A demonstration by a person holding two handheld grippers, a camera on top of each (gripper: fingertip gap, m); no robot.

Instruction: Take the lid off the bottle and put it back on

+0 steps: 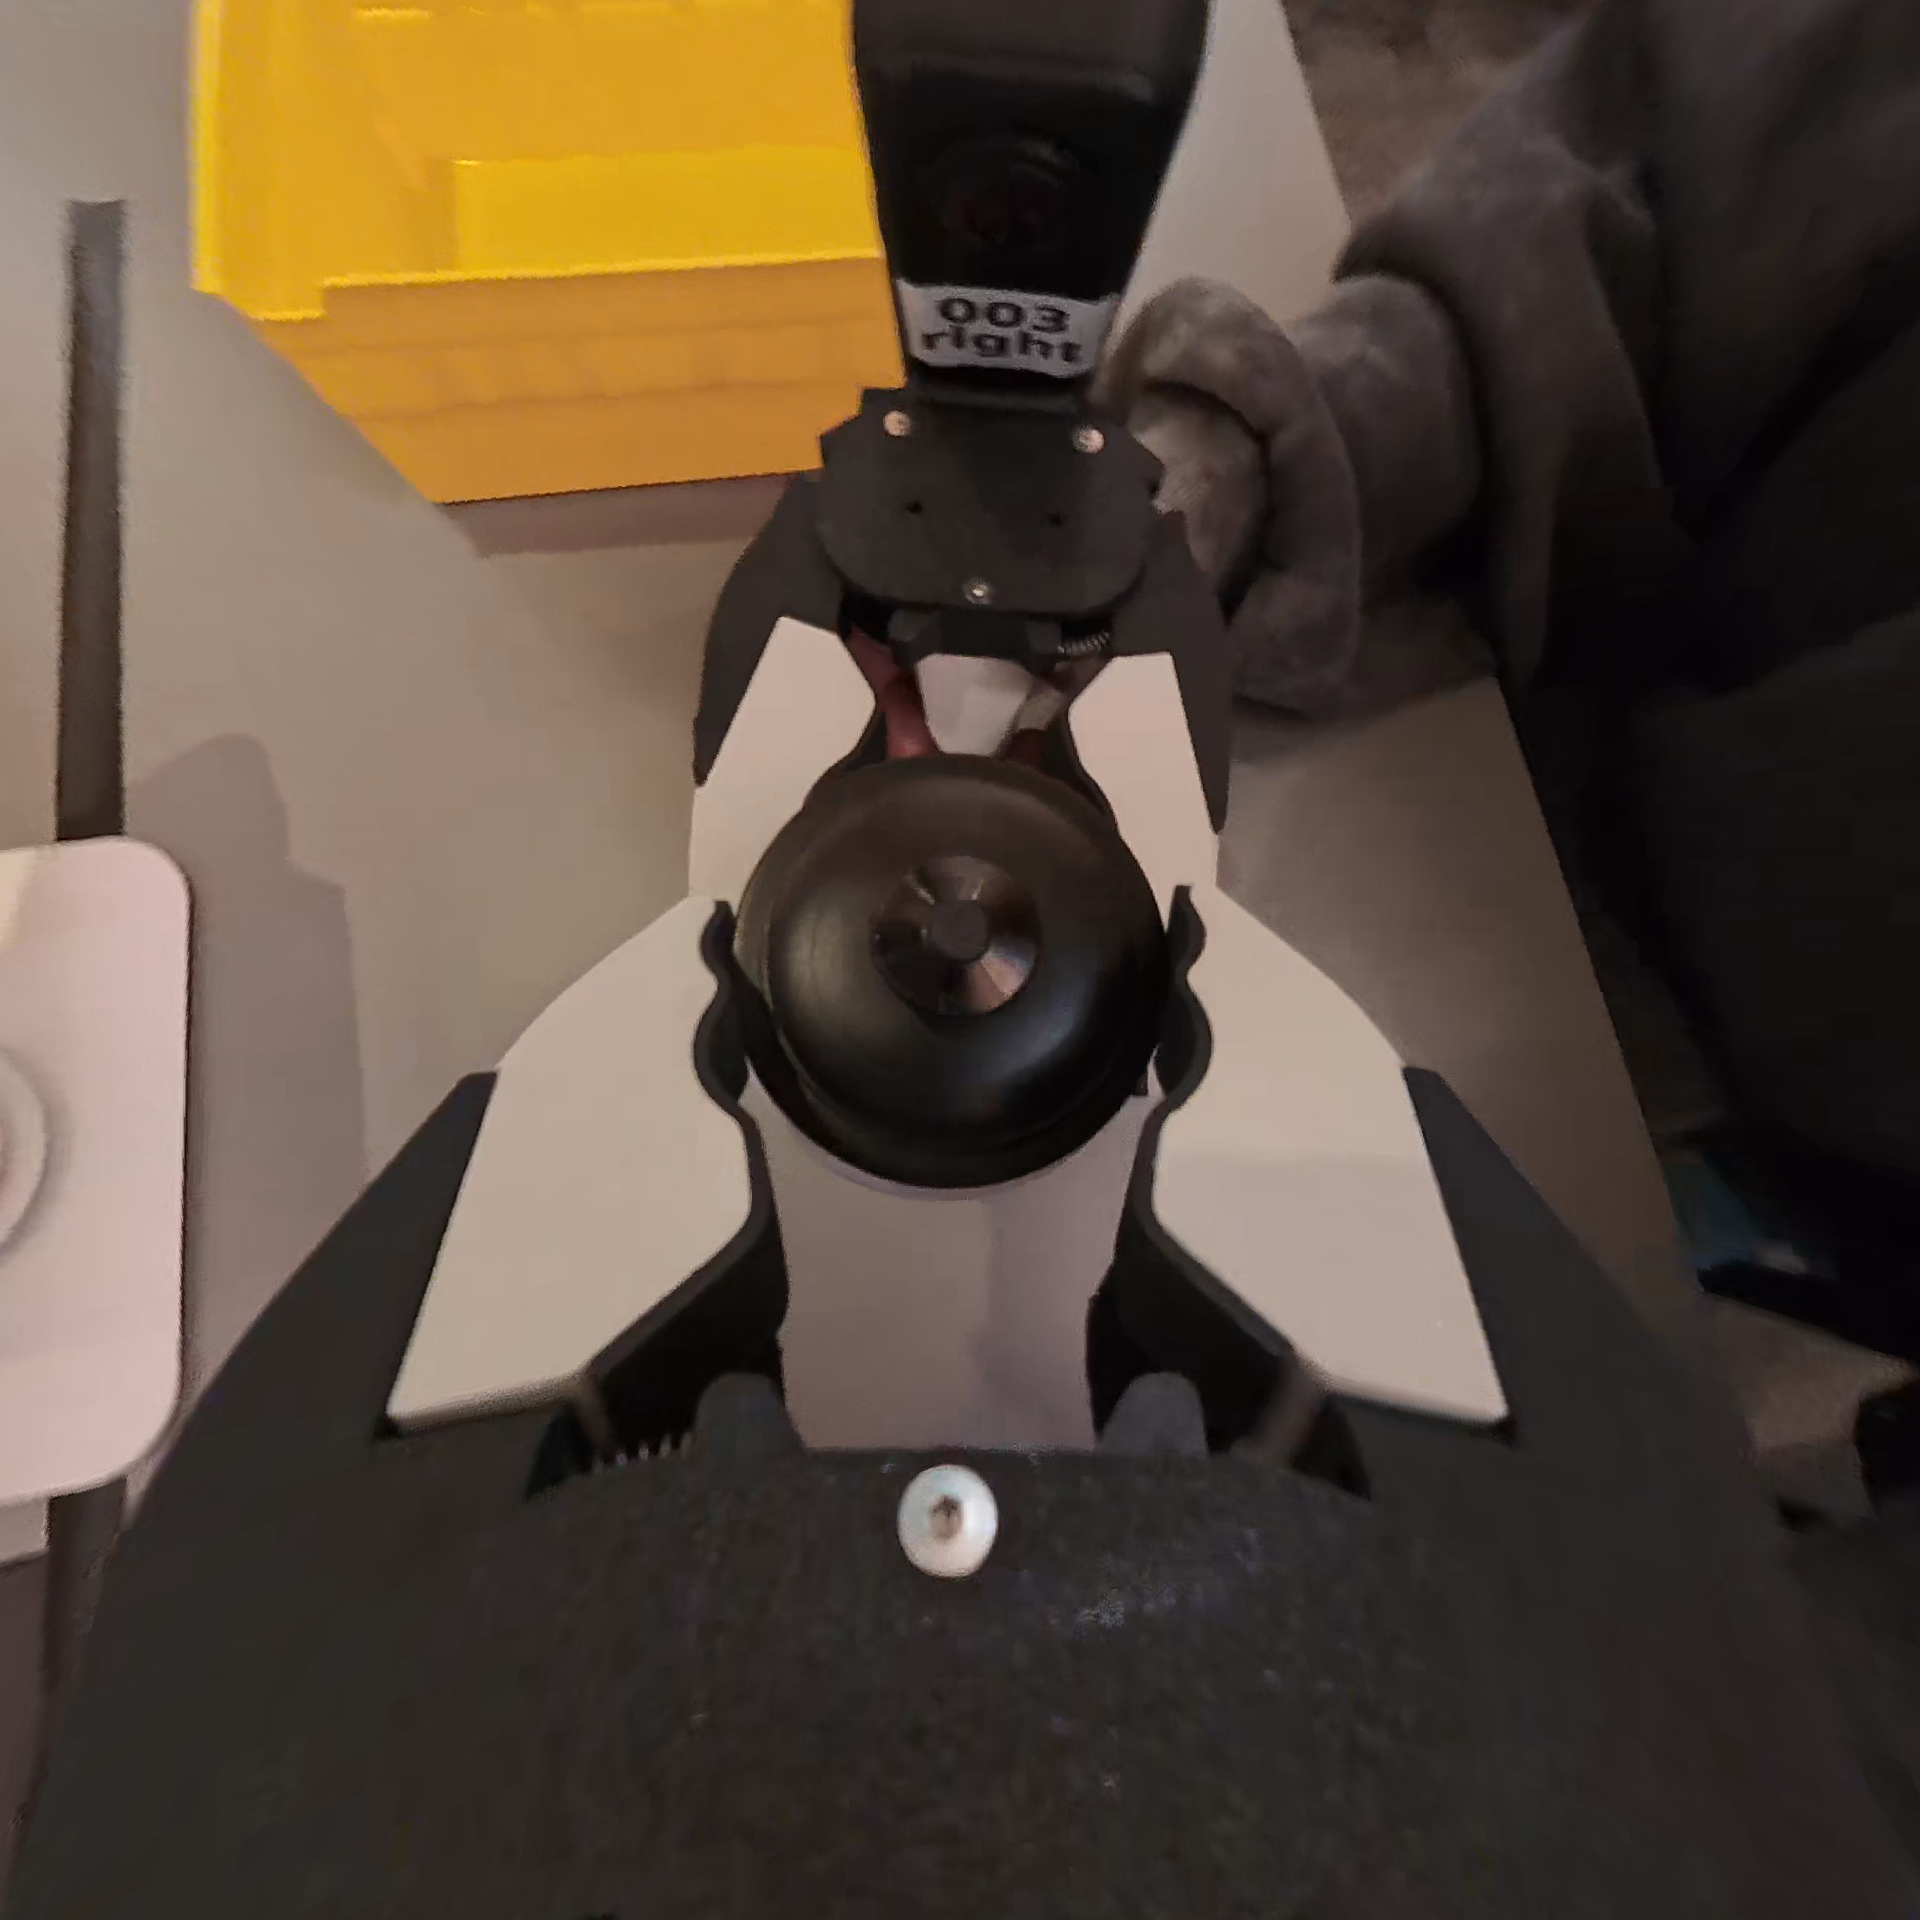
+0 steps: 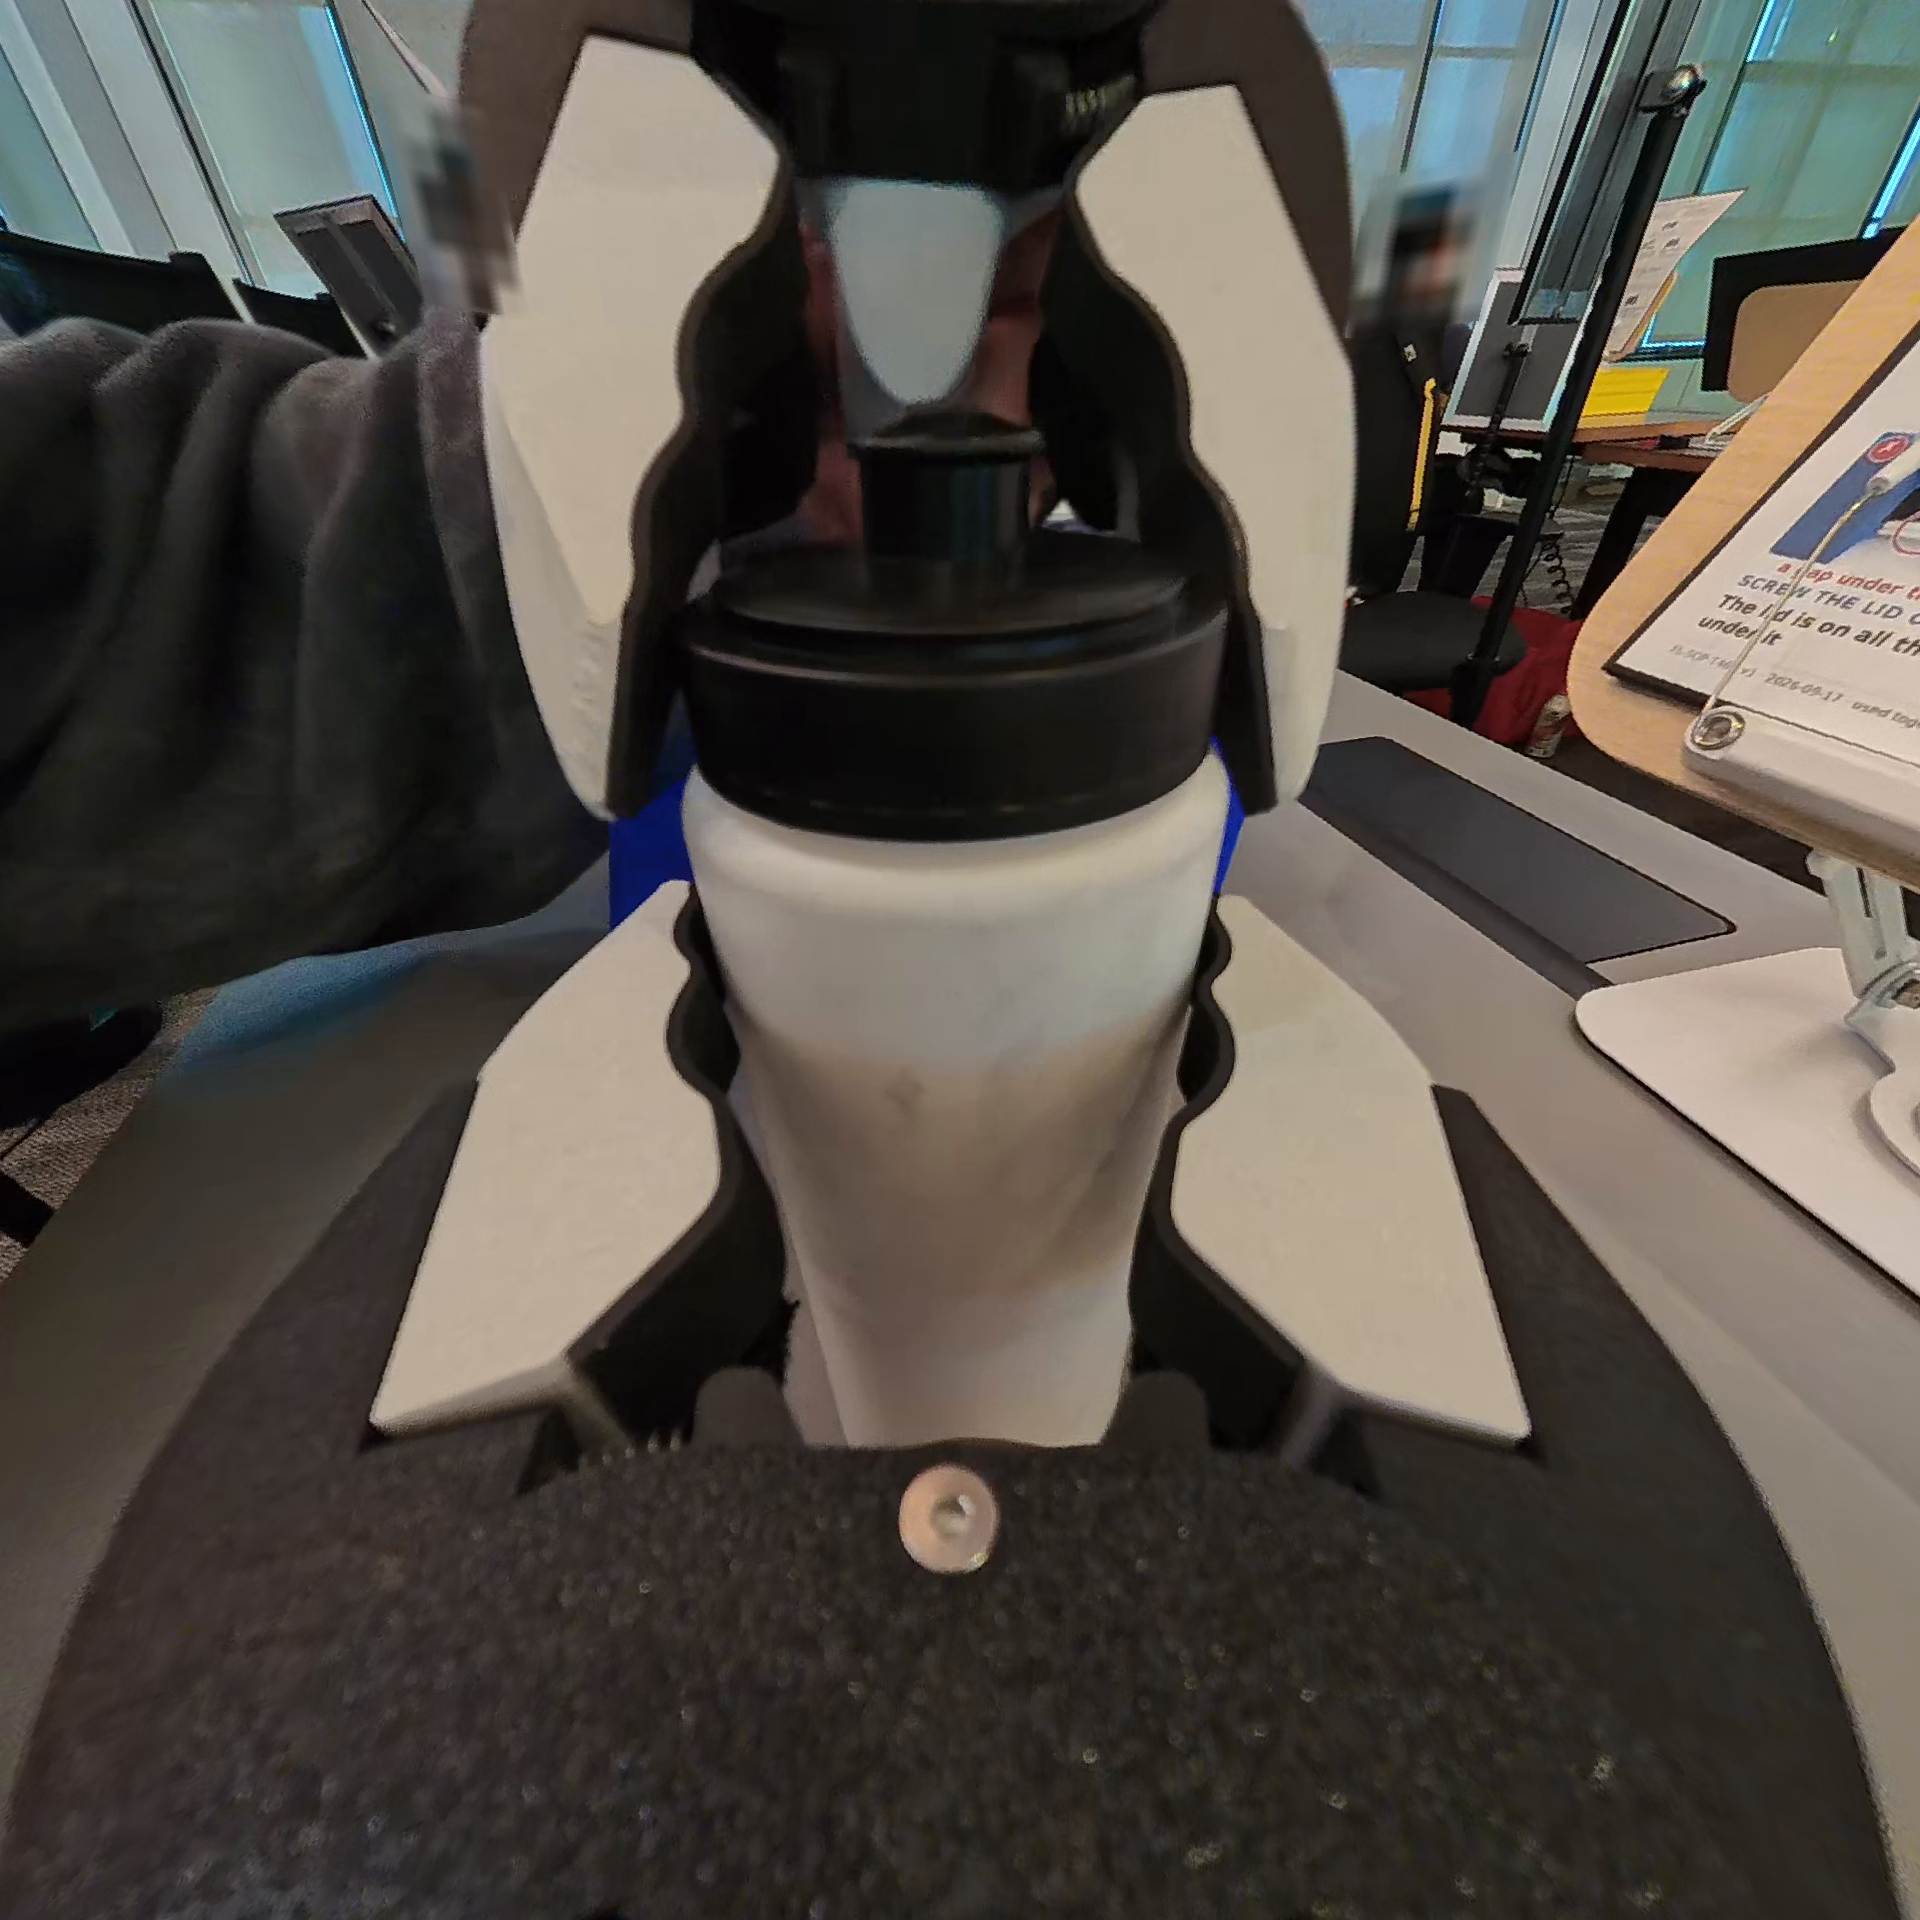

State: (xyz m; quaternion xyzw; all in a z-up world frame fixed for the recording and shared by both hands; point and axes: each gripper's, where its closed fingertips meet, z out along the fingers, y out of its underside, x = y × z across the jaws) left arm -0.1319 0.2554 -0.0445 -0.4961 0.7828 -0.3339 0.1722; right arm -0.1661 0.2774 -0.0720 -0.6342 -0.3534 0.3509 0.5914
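Left gripper [image 1: 951,1003] around black lid [image 1: 948,1003] on white bottle [image 2: 951,1039]

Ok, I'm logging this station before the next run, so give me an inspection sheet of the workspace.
Surface: grey table, partly bare.
Job's things: white bottle upright, black lid on it.
Clutter: yellow bin; instruction sheet on a white stand.
Grippers: left hand-held gripper shut on the lid from above; right hand-held gripper shut on the bottle body.
Cables: nothing seen.
Surroundings: grey sleeve; windows, chairs and desks behind.
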